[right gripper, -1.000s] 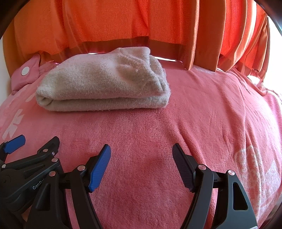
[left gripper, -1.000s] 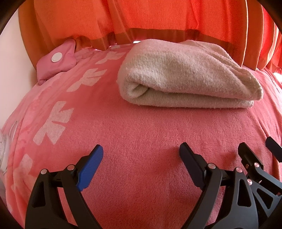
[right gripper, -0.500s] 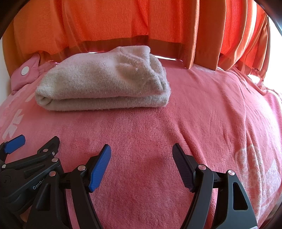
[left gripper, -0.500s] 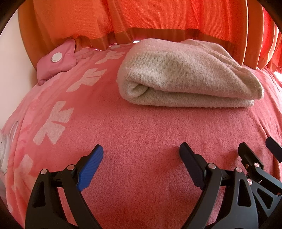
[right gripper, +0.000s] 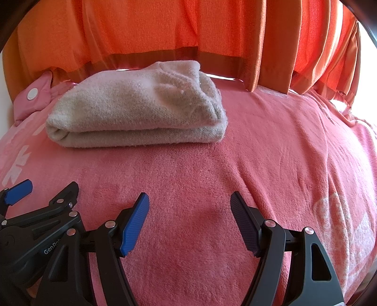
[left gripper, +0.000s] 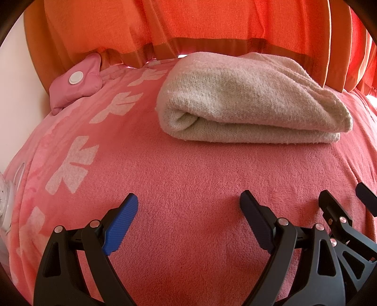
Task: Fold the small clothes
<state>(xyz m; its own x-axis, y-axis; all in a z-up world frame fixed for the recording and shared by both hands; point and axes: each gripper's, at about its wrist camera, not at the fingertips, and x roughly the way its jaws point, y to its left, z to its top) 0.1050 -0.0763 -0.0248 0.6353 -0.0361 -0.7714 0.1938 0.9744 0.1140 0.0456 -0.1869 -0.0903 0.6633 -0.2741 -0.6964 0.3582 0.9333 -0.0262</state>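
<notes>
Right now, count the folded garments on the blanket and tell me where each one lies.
1. The beige knit lies folded on the pink blanket, near the orange curtain. Anything behind it may be hidden.

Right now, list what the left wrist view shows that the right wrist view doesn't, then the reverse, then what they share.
Only the left wrist view: a white object at the blanket's left edge, too cropped to identify. Only the right wrist view: the blanket's large pale print on the right. Both share: the folded beige garment on the pink blanket, the pink pouch, the orange curtain, and the open, empty left gripper and right gripper.
</notes>
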